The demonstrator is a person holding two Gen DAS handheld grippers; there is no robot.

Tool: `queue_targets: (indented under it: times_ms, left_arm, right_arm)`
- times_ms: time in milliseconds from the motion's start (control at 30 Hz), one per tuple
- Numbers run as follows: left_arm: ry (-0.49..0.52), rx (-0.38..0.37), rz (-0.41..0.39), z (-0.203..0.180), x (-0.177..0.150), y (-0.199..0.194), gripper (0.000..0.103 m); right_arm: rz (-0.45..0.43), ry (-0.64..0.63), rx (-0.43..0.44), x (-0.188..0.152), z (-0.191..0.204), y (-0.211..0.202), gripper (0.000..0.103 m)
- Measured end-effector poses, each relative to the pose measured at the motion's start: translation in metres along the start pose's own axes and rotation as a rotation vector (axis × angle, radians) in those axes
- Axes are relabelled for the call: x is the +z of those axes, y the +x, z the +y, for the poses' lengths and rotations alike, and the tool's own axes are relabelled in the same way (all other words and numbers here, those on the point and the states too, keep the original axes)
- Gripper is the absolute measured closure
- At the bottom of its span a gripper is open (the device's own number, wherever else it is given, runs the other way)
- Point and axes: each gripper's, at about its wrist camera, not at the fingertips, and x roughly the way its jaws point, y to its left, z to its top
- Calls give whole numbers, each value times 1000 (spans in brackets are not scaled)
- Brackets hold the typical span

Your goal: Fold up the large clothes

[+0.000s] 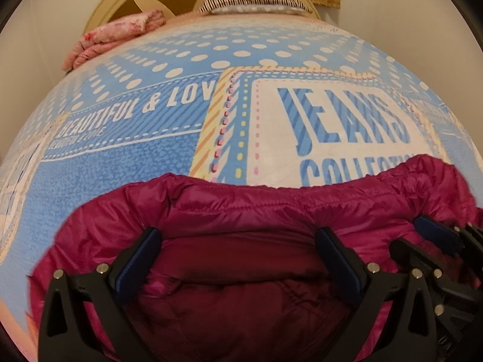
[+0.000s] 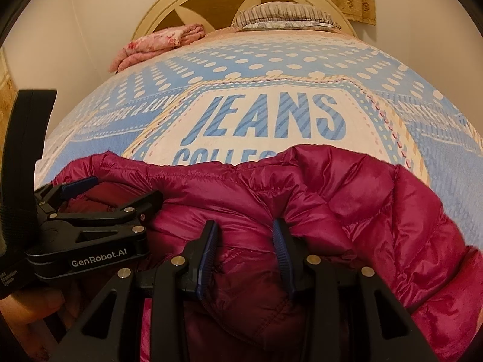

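Magenta puffer jacket [image 1: 256, 211] bunched on the bed, on a blue blanket [image 1: 151, 157] printed with "JEANS", directly under and ahead of both tools. Left tool [image 1: 238, 238] spread wide over the jacket's darker inner lining, fingertips resting against the puffy edge, nothing pinched between them. Right tool [image 2: 244, 232] just beside the left one, spread less far, a fold of the jacket bulging up between its blue pads [image 2: 280, 241]; pads not pressed together. Left tool [image 2: 99, 193] also visible from the right wrist view, off to the left, lying across the jacket's edge. Far ahead of both tools: folded pink cloth [image 1: 117, 36] and a striped pillow [image 1: 256, 0] against a cream headboard [image 1: 111, 3].
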Motion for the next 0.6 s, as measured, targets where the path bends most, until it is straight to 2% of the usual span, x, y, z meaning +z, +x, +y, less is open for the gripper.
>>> queue_targets:
  times_ms: [67,100,133,167,200,267,300,333,467,600]
  left_arm:
    - [12,-17,-55,4,0,-24,0]
    - [19,-31,-86,7,-4,-39,0]
    - [19,-46,-107,10,-8,-51,0]
    - [10,-72,-135,17,-17,-68,0]
    - [4,-94,-144,21,-25,-79,0]
    - [2,-132,-147,35,-58,-110,0]
    - [2,-141,-152,40,-72,-121,0]
    - [11,-169,-163,50,-101,-141,0]
    - [18,-181,-161,78,-187,-187,0]
    - [-56,-160,-134,108,-253,-213,0]
  right_arm:
    - [10,13,59,4,-13,-14,62]
    - [-28,59,77,4,-26,-29,62]
    - [-75,106,76,2,-40,-47,60]
    - [-106,147,65,-3,-54,-63,55]
    - [-116,180,60,-8,-64,-74,51]
    - [-93,241,56,-26,-86,-95,50]
    - [-74,261,52,-41,-96,-108,50]
    - [-60,273,59,-59,-105,-124,50]
    - [-5,281,93,-135,-122,-181,50]
    - [31,294,110,-215,-128,-231,49]
